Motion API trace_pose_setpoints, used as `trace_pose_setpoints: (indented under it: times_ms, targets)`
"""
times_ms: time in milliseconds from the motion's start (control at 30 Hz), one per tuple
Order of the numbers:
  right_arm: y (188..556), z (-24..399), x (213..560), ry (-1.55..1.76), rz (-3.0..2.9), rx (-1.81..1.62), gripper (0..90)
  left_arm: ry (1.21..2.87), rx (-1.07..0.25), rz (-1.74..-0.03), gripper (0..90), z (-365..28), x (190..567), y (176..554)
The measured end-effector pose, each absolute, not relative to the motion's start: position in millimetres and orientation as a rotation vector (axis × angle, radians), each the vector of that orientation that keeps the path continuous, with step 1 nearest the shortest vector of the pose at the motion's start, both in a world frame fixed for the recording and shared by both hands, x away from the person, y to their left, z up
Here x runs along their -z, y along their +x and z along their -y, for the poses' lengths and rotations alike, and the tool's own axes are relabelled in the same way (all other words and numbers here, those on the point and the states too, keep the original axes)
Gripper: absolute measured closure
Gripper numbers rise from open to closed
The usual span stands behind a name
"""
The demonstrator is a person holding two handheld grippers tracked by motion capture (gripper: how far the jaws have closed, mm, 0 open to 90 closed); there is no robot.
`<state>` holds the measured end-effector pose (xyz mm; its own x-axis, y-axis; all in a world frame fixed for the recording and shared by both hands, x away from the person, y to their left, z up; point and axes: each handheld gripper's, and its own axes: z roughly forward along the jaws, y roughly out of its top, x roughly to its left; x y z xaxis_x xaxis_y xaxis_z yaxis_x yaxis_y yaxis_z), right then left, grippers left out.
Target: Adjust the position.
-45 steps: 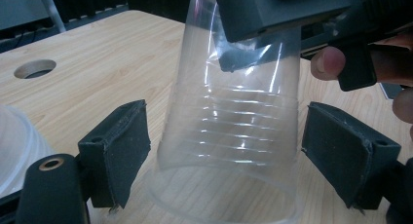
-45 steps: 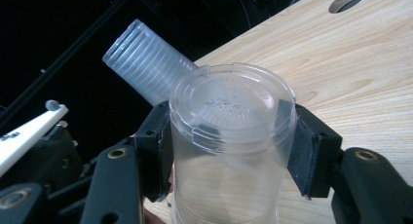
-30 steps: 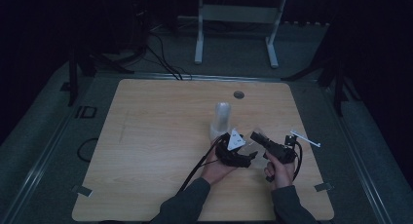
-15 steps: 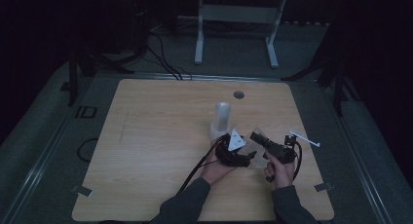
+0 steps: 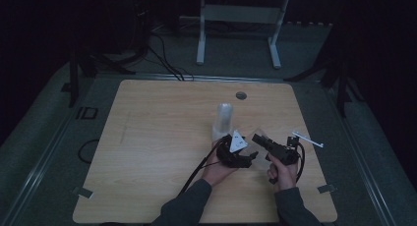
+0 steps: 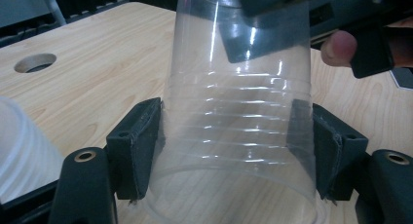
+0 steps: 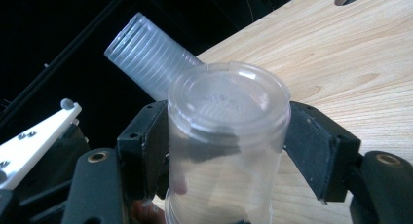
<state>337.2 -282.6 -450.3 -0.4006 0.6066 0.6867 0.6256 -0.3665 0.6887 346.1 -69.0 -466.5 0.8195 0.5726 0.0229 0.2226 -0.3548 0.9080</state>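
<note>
I have one clear ribbed plastic cup (image 6: 238,121), upside down, gripped between both tools. My left gripper (image 6: 236,146) is closed against its wider rim end, pads (image 6: 139,136) pressing each side. My right gripper (image 7: 226,151) clamps the narrower base end, with the flat bottom pointing away beyond my fingertips. I judge this cup has been pulled off the frosted stack of nested plastic cups (image 5: 224,120) just beyond my left fingers, so separating looks done and setting it down is left. The light wooden table (image 5: 157,137) is bare to the left of my fingers; its right edge is nearer, with a small white rod (image 5: 307,139) lying there.
</note>
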Motion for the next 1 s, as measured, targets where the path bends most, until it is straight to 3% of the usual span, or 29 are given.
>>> trace_pose_setpoints:
  times_ms: [1000]
  targets:
    - [329.6,304.5,430.7,-1.688,1.957,1.924,32.9,1.952,-0.404,-0.619,29.8,39.0,453.5,358.3]
